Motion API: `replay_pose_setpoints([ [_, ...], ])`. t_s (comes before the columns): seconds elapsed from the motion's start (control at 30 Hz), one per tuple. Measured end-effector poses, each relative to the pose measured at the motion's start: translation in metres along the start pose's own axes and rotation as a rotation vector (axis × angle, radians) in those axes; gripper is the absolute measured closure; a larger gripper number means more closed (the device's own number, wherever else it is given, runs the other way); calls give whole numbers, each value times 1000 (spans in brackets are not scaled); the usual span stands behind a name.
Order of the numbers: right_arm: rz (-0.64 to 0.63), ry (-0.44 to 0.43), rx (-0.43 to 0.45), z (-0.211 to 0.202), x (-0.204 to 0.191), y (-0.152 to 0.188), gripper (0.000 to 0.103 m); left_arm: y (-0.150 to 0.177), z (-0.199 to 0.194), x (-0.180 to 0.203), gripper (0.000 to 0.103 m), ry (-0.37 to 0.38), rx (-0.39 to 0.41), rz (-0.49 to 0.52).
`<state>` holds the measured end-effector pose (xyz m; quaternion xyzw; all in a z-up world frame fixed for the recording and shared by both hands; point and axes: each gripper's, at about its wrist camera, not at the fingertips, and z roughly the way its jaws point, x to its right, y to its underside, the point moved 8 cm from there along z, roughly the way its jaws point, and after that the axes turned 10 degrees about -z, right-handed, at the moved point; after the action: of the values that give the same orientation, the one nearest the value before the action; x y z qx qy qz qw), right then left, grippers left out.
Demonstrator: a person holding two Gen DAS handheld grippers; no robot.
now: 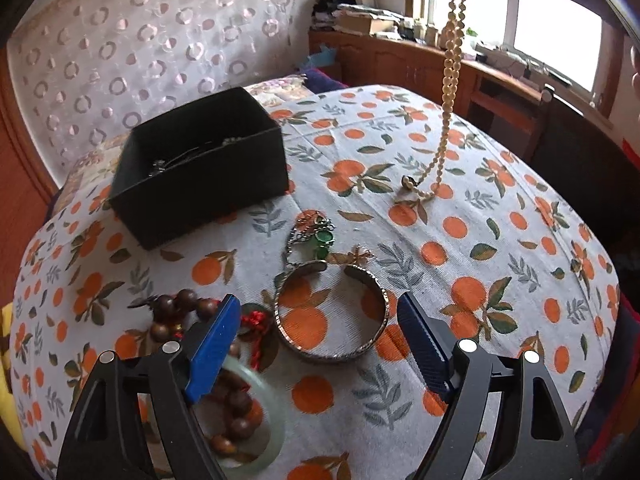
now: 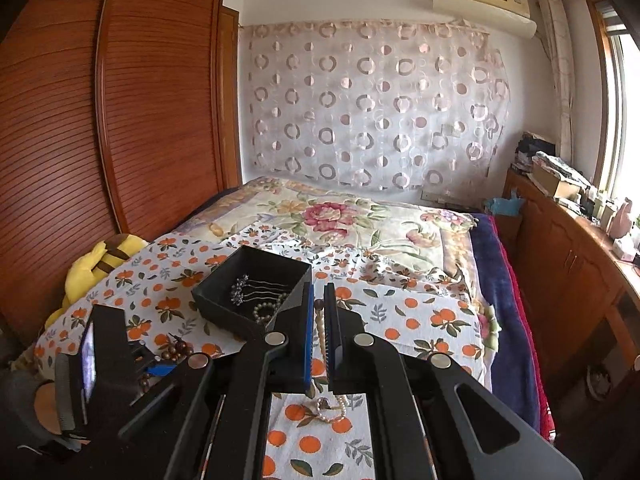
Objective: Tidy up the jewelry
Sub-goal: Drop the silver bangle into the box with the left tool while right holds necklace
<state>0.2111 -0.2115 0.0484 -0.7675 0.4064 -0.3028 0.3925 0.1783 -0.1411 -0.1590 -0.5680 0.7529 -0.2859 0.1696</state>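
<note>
My left tool (image 1: 320, 344) wide open above the metal bangle (image 1: 331, 316), bare cloth right, right tool (image 2: 318, 340) clamped on the pearl necklace (image 1: 450, 80), black box (image 1: 200, 168) near bed edge.

The pearl necklace (image 1: 451, 80) runs off the top edge of the left wrist view. The left gripper's near finger (image 1: 214, 354) covers part of the wooden beads (image 1: 240, 404) and pale bangle (image 1: 276, 424).

Nothing here can be read. The black box (image 1: 200, 172), the air conditioner (image 2: 484, 4) high on the wall and the boxes piled on the cabinet (image 2: 560, 188) by the window bear no lettering, label or number that is legible.
</note>
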Motion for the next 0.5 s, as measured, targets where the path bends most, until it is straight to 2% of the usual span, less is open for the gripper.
replay_pose_setpoints([
  [0.1, 1, -4, -2, 1, 0, 2, 97, 1, 4, 2, 26, -10, -9, 25],
  [0.17, -1, -6, -5, 2, -1, 5, 97, 2, 6, 1, 30, -15, -14, 30],
  [0.23, -3, -10, -9, 4, -4, 7, 97, 3, 4, 0, 38, -6, -11, 29],
  [0.3, -1, -13, -13, 6, -5, 8, 97, 2, 2, 0, 41, 0, -8, 32],
  [0.33, 0, -17, -15, 7, -6, 9, 97, 1, -2, 1, 45, 3, 3, 37],
  [0.5, -3, -26, -8, 7, -11, 5, 97, -7, -21, -4, 45, 27, 38, -5],
])
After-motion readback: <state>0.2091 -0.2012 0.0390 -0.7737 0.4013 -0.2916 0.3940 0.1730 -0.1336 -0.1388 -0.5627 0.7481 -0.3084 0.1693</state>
